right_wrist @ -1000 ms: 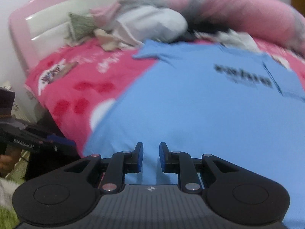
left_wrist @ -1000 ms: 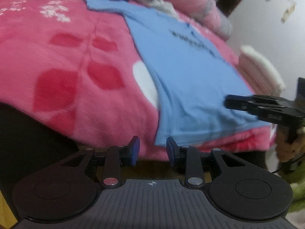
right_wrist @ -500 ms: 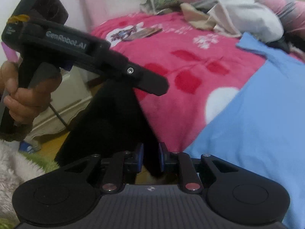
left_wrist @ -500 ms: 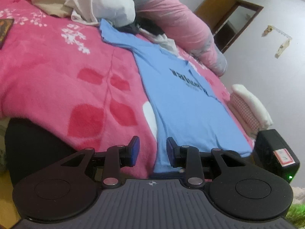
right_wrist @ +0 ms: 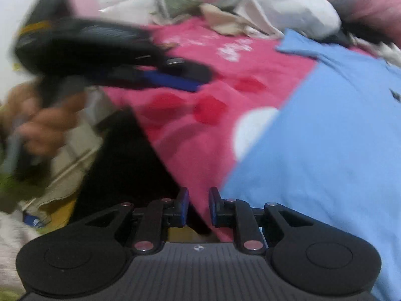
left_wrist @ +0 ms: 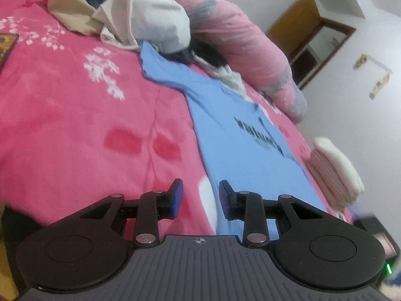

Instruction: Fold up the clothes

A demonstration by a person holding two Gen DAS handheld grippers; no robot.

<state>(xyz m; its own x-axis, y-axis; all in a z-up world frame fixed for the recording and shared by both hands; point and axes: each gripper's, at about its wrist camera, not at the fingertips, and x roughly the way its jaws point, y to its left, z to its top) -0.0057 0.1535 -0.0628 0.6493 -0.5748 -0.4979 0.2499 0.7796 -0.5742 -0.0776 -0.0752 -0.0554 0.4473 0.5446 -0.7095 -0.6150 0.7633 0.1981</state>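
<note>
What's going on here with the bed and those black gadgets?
A person is holding a claw tool in each hand, about to fold a blue T-shirt that lies spread flat on a pink blanket. The left claw and the right claw are both open and empty, near the shirt's bottom edge. A heap of other clothes waits further up the bed.

low bed-edge wrist views, sharing blue shirt (left_wrist: 233, 135)

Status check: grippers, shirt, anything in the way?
Left gripper and right gripper: jaws open, empty. Blue T-shirt flat on pink blanket, unfolded. Clothes pile at its far sleeve.
</note>
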